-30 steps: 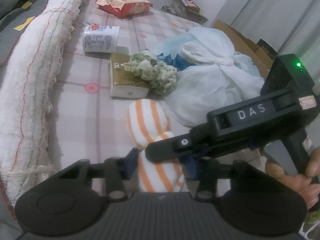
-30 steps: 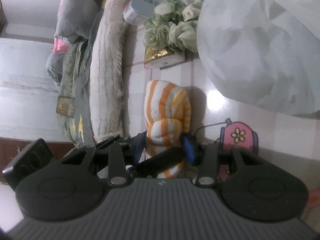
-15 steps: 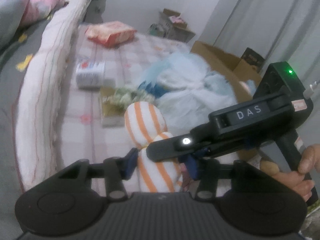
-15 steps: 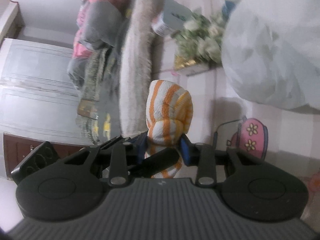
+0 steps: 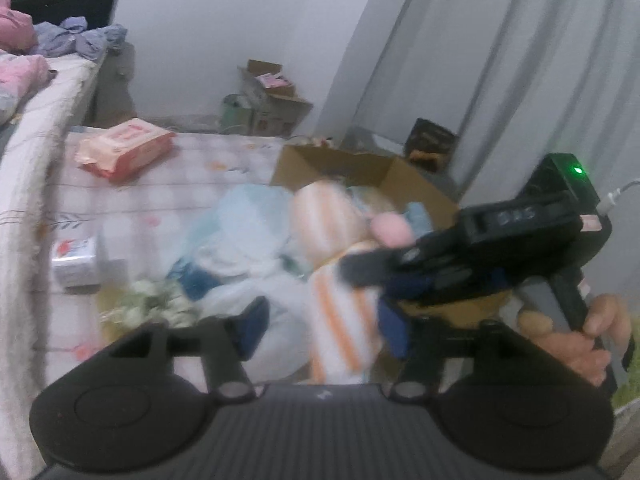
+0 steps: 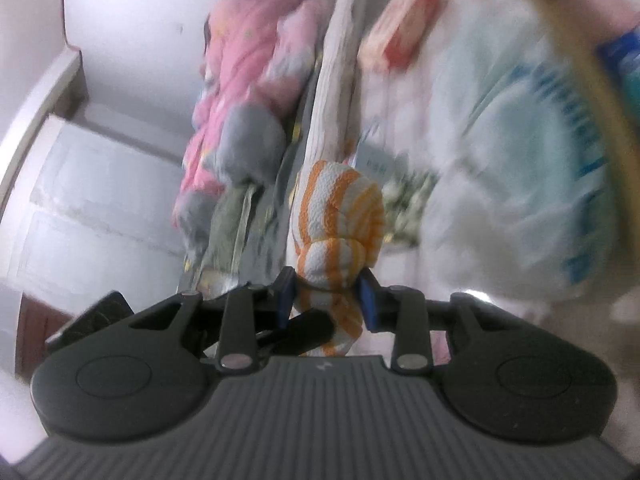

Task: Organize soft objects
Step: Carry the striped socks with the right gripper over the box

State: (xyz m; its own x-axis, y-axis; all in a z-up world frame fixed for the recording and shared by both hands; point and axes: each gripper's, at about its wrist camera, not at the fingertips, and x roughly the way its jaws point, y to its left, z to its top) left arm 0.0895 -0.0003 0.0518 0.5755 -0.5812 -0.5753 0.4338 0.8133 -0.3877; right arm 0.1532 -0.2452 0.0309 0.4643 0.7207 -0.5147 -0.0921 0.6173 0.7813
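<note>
**Soft daylight, heavy motion blur**

Even, cool light is filling both views, casting only faint shadows. Motion blur is smearing the bed [image 5: 168, 200] and the striped towel [image 5: 340, 280] in the left view; in the right view the plastic bag [image 6: 512, 184] is streaking. Fisheye distortion is bending the edges, and dark corners are vignetting each frame.

the right gripper [image 6: 326, 298] clamps its blue pads on the lower end of the striped towel roll [image 6: 340, 224], jaws just closing further. the left gripper [image 5: 324, 328] straddles the same roll, its jaws just opening, left pad clear of it. a hand [image 5: 580, 340] grips the right gripper's handle.
</note>
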